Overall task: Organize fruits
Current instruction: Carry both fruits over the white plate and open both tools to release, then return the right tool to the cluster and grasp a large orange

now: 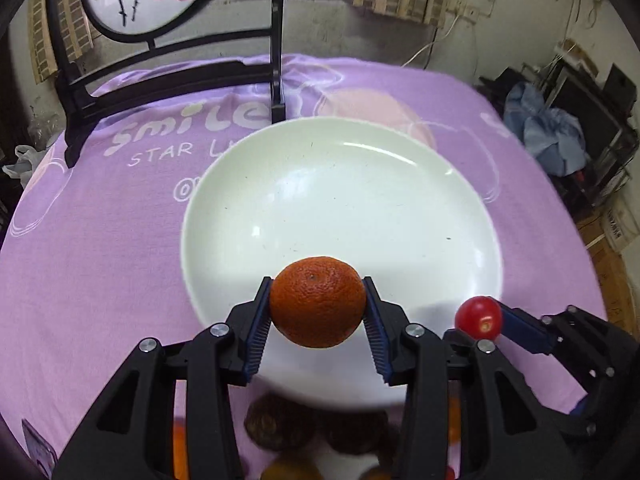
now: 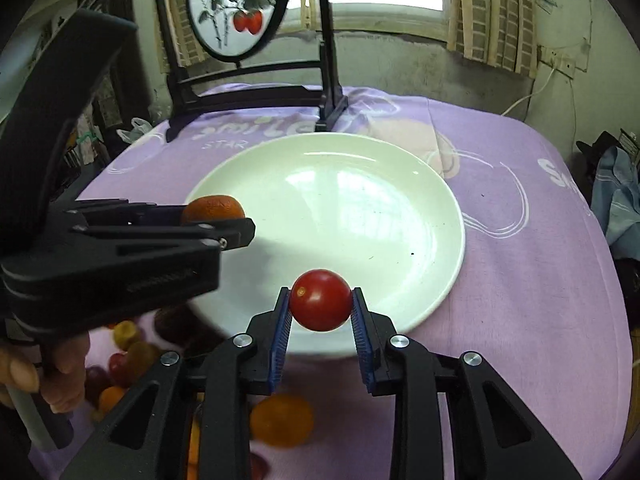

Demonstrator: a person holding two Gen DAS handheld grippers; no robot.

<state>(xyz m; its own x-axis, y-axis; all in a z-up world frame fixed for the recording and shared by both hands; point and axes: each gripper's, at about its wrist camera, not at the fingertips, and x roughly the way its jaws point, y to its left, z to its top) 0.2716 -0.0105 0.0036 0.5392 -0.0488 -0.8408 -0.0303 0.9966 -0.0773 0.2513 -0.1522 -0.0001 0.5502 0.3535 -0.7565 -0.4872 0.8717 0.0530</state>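
Observation:
My left gripper (image 1: 318, 312) is shut on an orange mandarin (image 1: 318, 302) and holds it above the near rim of a white plate (image 1: 360, 200). My right gripper (image 2: 321, 312) is shut on a red cherry tomato (image 2: 321, 299), above the plate's (image 2: 360, 208) near edge. The right gripper with its tomato (image 1: 479, 317) shows at the lower right of the left wrist view. The left gripper with the mandarin (image 2: 214, 208) shows at the left of the right wrist view. The plate holds no fruit.
A purple cloth (image 2: 520, 280) covers the table. Several loose fruits lie near the front edge: brown ones (image 1: 280, 424), an orange one (image 2: 282, 420), small red and yellow ones (image 2: 124, 356). A black stand with a round painted panel (image 2: 236, 4) stands behind the plate.

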